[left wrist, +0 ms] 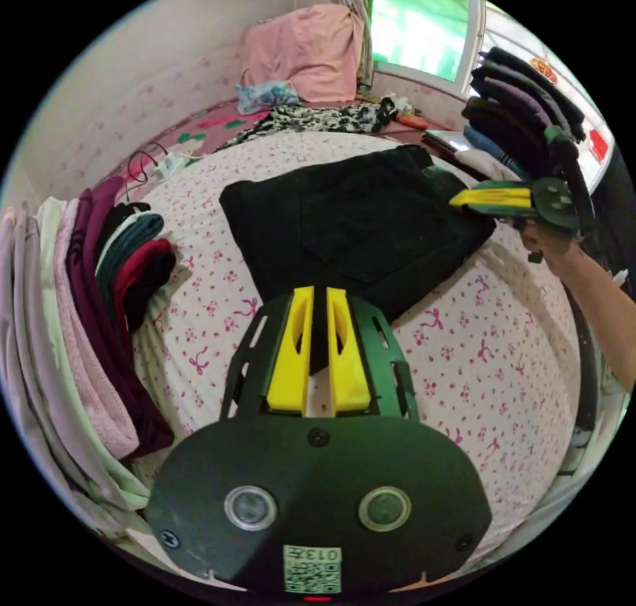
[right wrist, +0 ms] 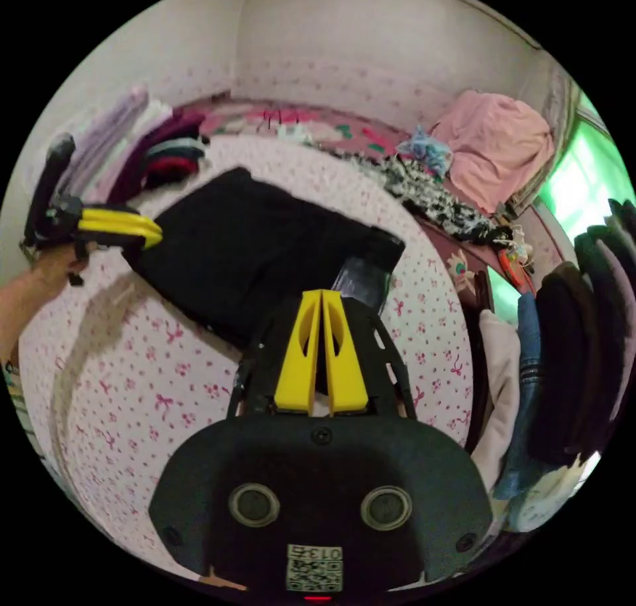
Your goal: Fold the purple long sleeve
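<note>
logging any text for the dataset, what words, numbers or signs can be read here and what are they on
Small printed characters above the code sticker on the left gripper's housing: mirrored, too small to read.
The same kind of sticker on the right gripper's housing: also unreadable.
Red and gold decoration by the window: too blurred to read.

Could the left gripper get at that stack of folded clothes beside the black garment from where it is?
Probably yes: the left gripper sits at the black garment's edge, with bare bedsheet between it and the folded stack.
</note>
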